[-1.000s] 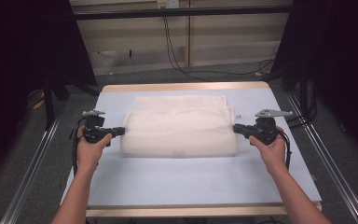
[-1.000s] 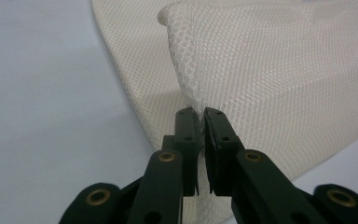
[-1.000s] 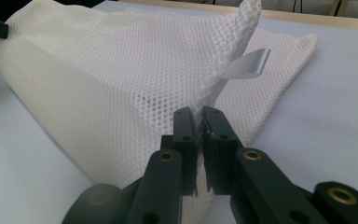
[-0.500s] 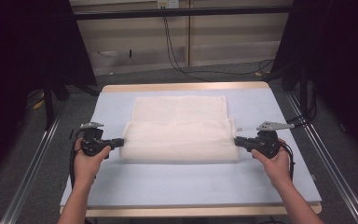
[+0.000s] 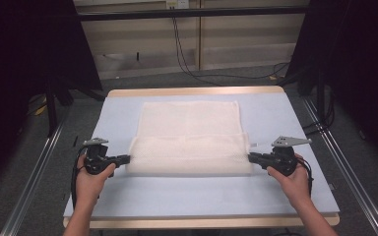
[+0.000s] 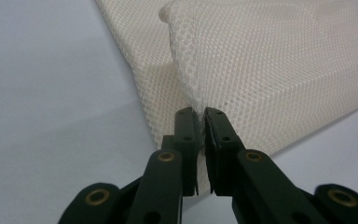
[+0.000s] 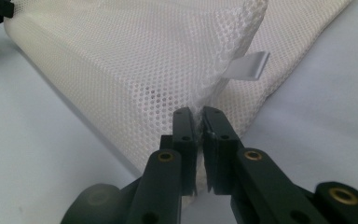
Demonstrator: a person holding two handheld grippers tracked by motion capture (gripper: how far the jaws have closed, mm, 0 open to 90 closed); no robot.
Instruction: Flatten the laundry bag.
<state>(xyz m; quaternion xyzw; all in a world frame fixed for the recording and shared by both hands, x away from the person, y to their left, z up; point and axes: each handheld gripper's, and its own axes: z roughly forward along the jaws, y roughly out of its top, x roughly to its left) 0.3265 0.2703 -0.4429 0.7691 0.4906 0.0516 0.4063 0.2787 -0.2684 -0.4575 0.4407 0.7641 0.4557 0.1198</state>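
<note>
A pale blue table [image 5: 187,196] carries a cream mesh cloth [image 5: 189,132] lying across its middle, the near portion doubled over. The left gripper [image 6: 199,122] and right gripper [image 7: 196,120] each pinch a near corner of that fold, jaws pressed together on mesh. Since each grip catches only a thin edge, uneven pulling could probably slip a corner free and skew the fold.

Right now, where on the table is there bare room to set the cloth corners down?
Bare table runs between the mesh cloth and the near edge, with strips down both sides and at the far edge. It is crowded at the cloth's near corners, where the left tool and right tool pinch it.
</note>
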